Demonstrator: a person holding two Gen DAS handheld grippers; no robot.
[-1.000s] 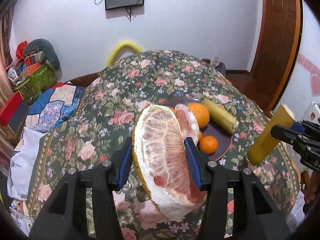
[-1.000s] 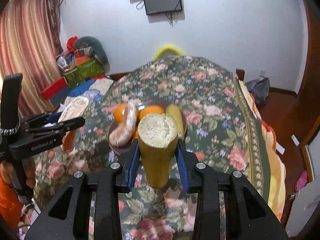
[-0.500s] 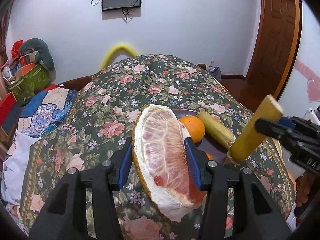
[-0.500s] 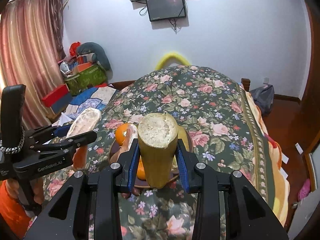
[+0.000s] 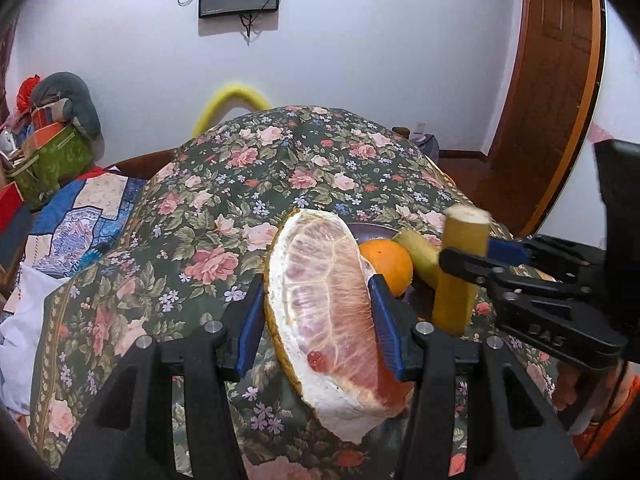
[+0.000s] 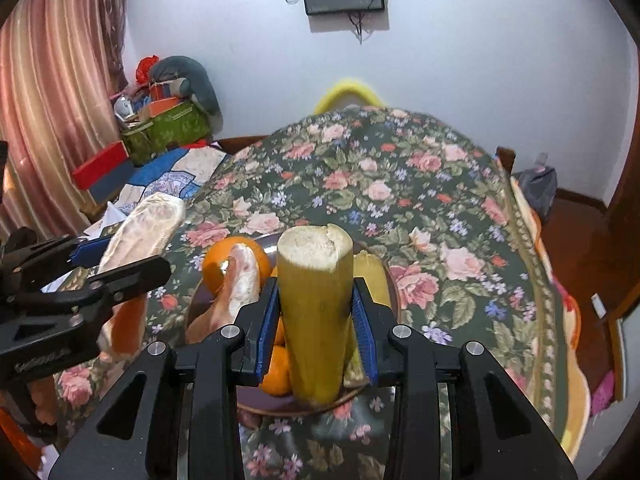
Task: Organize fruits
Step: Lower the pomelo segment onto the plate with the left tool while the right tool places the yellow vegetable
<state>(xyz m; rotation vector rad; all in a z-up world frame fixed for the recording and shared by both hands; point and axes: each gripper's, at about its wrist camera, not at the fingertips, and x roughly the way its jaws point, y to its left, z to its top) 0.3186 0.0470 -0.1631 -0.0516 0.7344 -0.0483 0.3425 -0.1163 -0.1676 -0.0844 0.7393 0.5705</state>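
Left wrist view, left to right: my left gripper (image 5: 320, 320) has its blue-padded jaws pinching a large pink-fleshed pomelo wedge with white pith and yellow rind (image 5: 332, 316), held above the dark green tablecloth printed with pink roses (image 5: 224, 216). Just behind the wedge I see a round orange (image 5: 390, 260) on a dark brown round plate (image 5: 370, 232), beside a short yellow sugarcane-like stick lying on the plate (image 5: 418, 250). Farther right, my right gripper (image 5: 468, 258) enters from the side, its jaws clamped on a thick yellow cane segment with a pale cut end (image 5: 460, 276), upright.

Right wrist view, left to right: the left gripper (image 6: 116, 260) carries the pomelo wedge (image 6: 148, 228) left of the plate (image 6: 196, 308). A second pale pomelo piece (image 6: 240, 284) leans on the orange (image 6: 224, 260) in the plate. My right gripper (image 6: 316, 320) holds the cane segment (image 6: 316, 304) upright over the plate's near side.
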